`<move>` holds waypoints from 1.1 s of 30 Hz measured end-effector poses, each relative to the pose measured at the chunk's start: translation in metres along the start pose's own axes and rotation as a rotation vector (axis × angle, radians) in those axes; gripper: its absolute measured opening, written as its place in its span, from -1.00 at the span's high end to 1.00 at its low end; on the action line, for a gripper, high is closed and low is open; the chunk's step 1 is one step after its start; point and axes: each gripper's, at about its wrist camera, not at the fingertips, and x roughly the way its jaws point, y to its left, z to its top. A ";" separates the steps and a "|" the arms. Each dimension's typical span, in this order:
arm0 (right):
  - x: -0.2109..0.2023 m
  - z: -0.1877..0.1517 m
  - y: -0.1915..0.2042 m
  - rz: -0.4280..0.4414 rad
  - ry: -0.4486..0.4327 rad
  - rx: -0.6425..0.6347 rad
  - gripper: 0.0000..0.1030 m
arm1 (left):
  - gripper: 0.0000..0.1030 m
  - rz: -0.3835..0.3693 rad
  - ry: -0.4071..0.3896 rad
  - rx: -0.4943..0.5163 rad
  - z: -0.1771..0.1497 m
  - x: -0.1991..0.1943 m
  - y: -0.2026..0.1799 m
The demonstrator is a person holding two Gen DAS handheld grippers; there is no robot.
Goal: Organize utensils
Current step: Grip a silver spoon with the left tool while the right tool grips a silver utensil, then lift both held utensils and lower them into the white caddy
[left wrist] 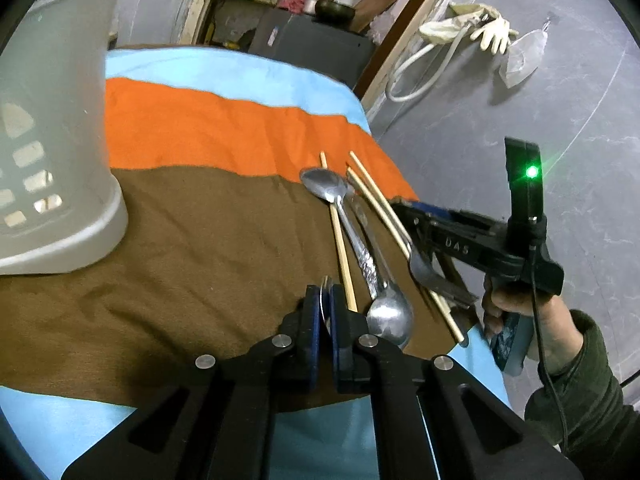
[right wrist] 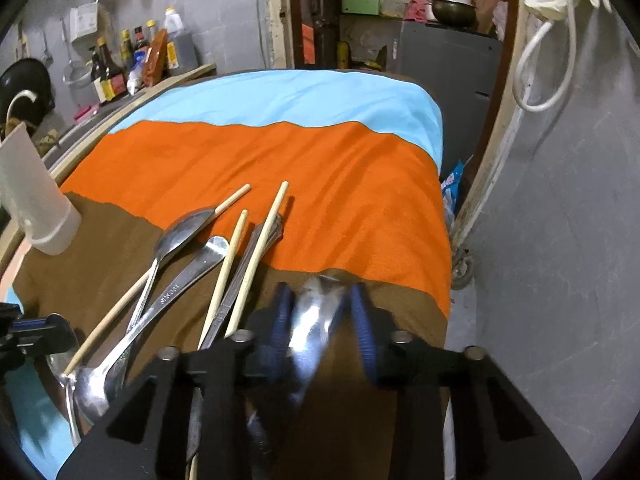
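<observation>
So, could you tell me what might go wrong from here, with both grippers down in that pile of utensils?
The left gripper is shut on a thin metal piece right beside a chopstick and spoon, so lifting may drag them. The right gripper straddles a fork without clearly pinching it; it could slip. The pile lies near the cloth's edge, so nudged pieces might fall.

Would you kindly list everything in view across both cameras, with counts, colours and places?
Cloth: one, blue, orange and brown bands, covering the table.
Basket: one, white, on the cloth's left side.
Spoons: two clearly seen, silver, among the pile near the right edge.
Chopsticks: about four, pale wood, mixed with the spoons.
Bottles: several, dark and yellow-capped, on the far counter.
Gloves: pale, hanging on the wall.
Left gripper: black, shut on a thin metal utensil.
Right gripper: black, around a shiny utensil.
Hand: one, green sleeve, holding the right gripper.
</observation>
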 end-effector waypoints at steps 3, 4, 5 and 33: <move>-0.009 -0.004 0.000 0.017 -0.030 0.015 0.63 | 0.97 0.017 -0.055 0.028 0.001 -0.011 -0.005; -0.015 -0.005 0.000 0.031 -0.051 0.025 0.63 | 0.97 0.026 -0.074 0.042 0.001 -0.014 -0.008; -0.021 -0.006 0.001 0.034 -0.073 0.031 0.63 | 0.97 0.036 -0.099 0.060 0.002 -0.019 -0.011; -0.179 0.031 0.130 0.205 -0.767 -0.139 0.64 | 0.99 0.219 -0.568 0.207 0.040 -0.174 -0.006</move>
